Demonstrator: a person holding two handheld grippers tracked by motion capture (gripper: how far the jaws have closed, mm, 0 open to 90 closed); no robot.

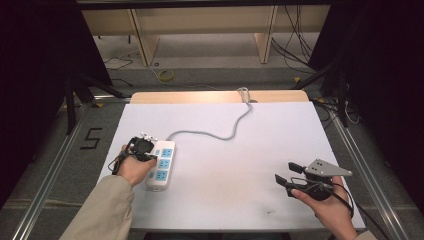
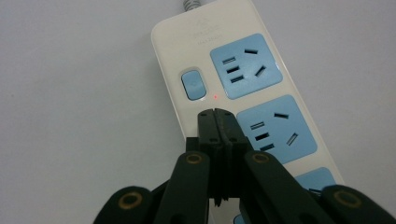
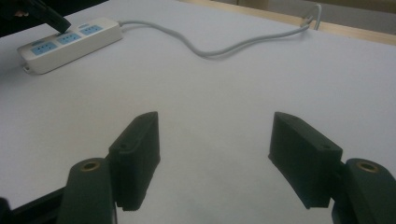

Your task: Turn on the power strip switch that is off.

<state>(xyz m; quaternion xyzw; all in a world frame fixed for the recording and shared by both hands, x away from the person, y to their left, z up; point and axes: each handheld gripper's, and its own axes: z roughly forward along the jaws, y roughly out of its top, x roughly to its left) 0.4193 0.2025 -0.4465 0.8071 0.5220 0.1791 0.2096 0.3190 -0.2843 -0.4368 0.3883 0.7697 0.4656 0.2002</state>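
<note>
The power strip [image 1: 161,164] is lying flat on the white worktop [image 1: 240,165], toward its left side, with its long axis running roughly away from the person. It is a white strip carrying three blue sockets and a blue switch [image 2: 193,84]. A small red light [image 2: 215,97] is glowing on the strip just beside the switch. The grey cable [image 1: 215,132] is leaving the far end of the strip and curving across the worktop to the far edge.

The left claw [image 2: 215,113] is sitting over the strip with its jaws pressed fully together and nothing between them. Its tips are standing just below the switch and red light, alongside the middle socket; whether they are touching the strip's surface I cannot tell. The left hand [image 1: 134,170] is resting just beside the strip's left edge.

The right claw [image 1: 286,174] is hovering well apart from the strip, near the worktop's right front corner. Its jaws are standing wide apart and holding nothing, pointing back across the worktop toward the strip.
</note>
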